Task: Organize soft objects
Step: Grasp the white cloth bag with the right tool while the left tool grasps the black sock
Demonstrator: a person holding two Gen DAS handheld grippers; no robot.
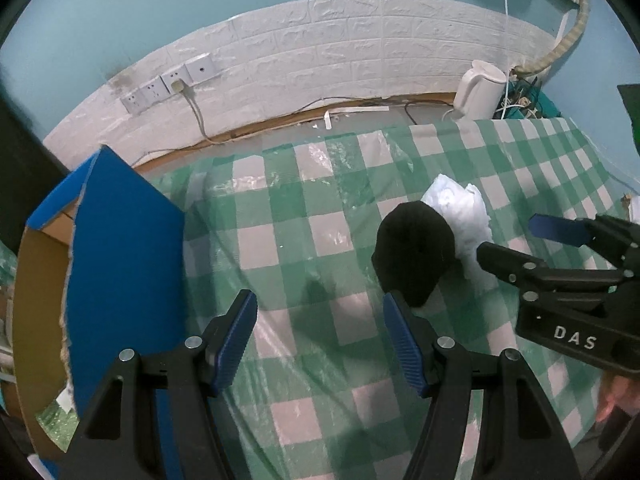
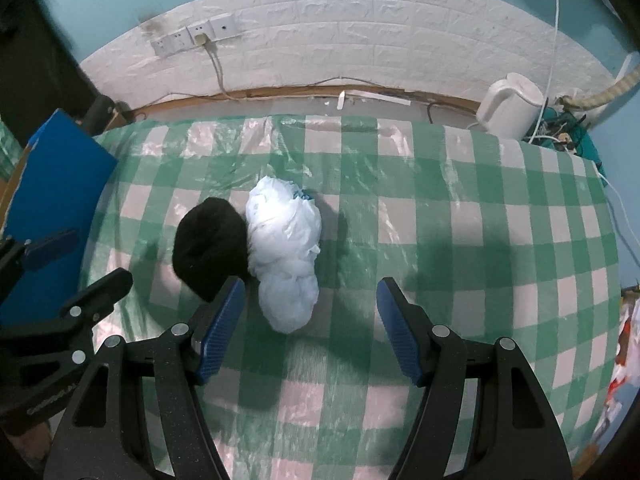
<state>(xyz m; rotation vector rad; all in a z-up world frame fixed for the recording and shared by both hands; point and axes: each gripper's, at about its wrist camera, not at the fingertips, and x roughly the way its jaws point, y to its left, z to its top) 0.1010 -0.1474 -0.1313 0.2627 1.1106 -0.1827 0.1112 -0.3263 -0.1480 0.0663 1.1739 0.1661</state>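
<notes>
The right gripper (image 2: pixel 310 336) is holding its blue fingers (image 2: pixel 222 330) wide apart, and nothing is sitting between them. The left gripper (image 1: pixel 320 340) is doing the same, with only the cloth showing in the gap. Both are pointing down at the table from above, not touching anything.

Just past the right gripper's left finger, a white soft bundle (image 2: pixel 286 256) is lying on the green and white checked tablecloth (image 2: pixel 480 240). It looks like crumpled thin plastic or fabric; I cannot tell which. A black soft bundle (image 2: pixel 210 246) is lying right beside it, touching its side. In the left wrist view the black bundle is sitting just beyond the left gripper's right finger, so each gripper is hanging near one bundle.

Farther out, at the left edge of the table, a blue cardboard box (image 1: pixel 120 264) is standing open, well apart from the bundles. I am guessing that is where the soft things should go. A white kettle (image 2: pixel 510 106) is standing by the wall.

So the job looks like it is only beginning: both bundles are lying loose, none is picked up, and both are waiting to be grabbed and put away
</notes>
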